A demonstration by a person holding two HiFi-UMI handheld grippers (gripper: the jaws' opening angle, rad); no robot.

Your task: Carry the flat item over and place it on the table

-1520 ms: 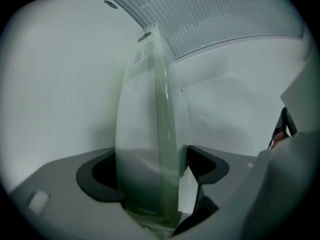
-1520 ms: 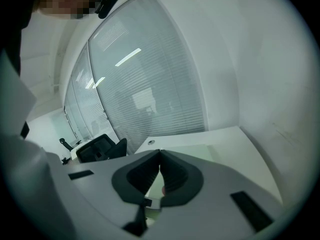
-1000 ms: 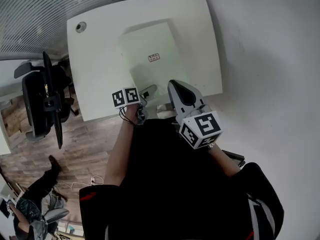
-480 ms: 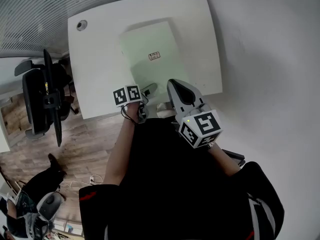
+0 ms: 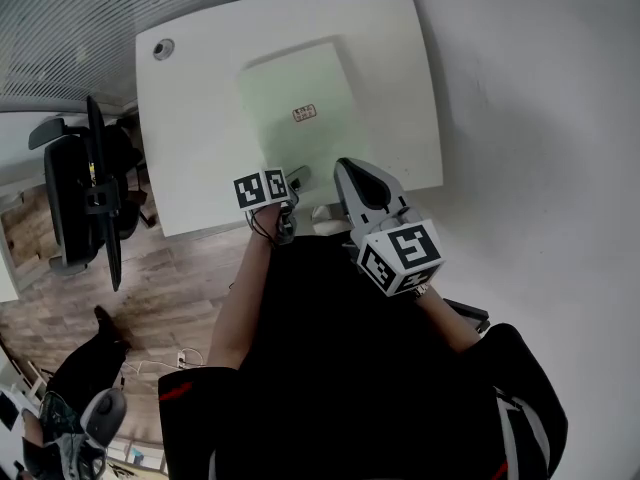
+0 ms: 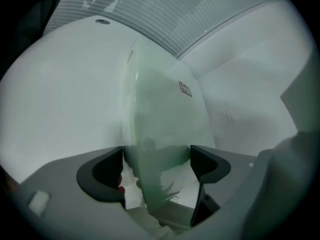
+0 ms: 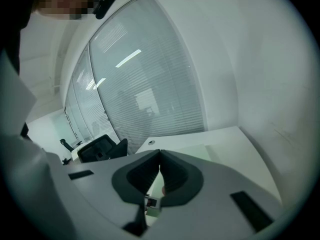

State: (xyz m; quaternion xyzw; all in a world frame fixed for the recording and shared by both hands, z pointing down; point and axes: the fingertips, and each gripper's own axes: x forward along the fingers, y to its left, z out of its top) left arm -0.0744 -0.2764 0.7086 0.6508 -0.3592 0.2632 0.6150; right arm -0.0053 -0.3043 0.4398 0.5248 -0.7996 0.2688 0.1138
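Left tool point(image 6: 156, 166): jaws apart, straddling the near edge of the sheet point(image 6: 160, 114), 1 jaw on each face. There is a visible gap to the right-hand jaw; at the other jaw I can't tell touching from clear. So it's not clamped.

Right tool point(image 7: 159, 170): jaws together, nothing between them. In the head view it hangs just beside the left tool point(image 5: 292, 180), at the tabletop's near edge, doing no work.

The sheet point(image 5: 300, 98) is pale green and translucent, with 1 small label point(image 5: 304, 114) on it. From the head view it looks to lie flat on the white tabletop point(image 5: 200, 118), roughly mid-surface, far end toward the blinds, near corner at the left tool.

My read of the step: carry is finished and the place is effectively finished. This is the release, with only the left tool left to clear.

Next move needs:
- jaws kept wide
- left tool pulled straight back toward the person, in the sheet's plane
- no lift or twist, since a thin sheet would likely catch a jaw and slide or flip up

Right tool needs nothing.
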